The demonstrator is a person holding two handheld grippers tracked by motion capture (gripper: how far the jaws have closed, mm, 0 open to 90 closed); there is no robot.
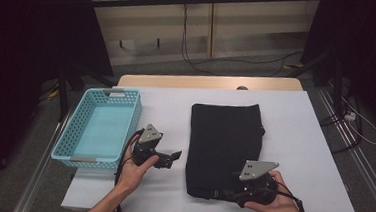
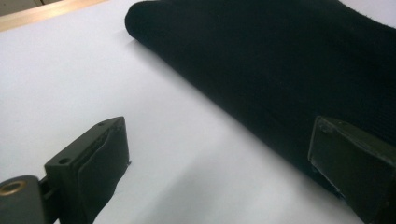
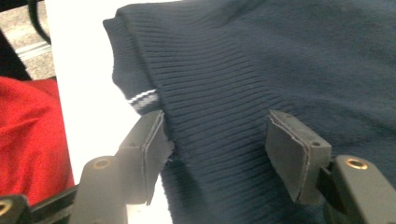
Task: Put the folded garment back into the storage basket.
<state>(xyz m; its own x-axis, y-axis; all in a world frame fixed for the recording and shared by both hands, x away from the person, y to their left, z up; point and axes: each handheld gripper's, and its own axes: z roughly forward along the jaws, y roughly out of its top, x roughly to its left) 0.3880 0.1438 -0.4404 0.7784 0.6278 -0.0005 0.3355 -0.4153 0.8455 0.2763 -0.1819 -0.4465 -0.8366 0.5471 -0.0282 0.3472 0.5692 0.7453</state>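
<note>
A dark navy ribbed knit garment point(image 1: 225, 138) lies folded in the middle of the table. In the right gripper view its hem point(image 3: 219, 93) carries a thin white stripe point(image 3: 142, 100). My right gripper point(image 1: 222, 192) is at the garment's near edge, and its jaws stand open over the ribbed hem point(image 3: 215, 140), one on each side. My left gripper point(image 1: 175, 157) rests on the bare table just left of the garment, pointing at it. It is open with nothing between its jaws point(image 2: 224, 158), and the garment's folded side point(image 2: 280, 60) lies just ahead.
A light blue plastic basket point(image 1: 136, 113) with nothing in it stands at the table's left side. The white table point(image 1: 294, 138) has bare room right of the garment. Red cloth point(image 3: 28, 140) shows beyond the table's near edge.
</note>
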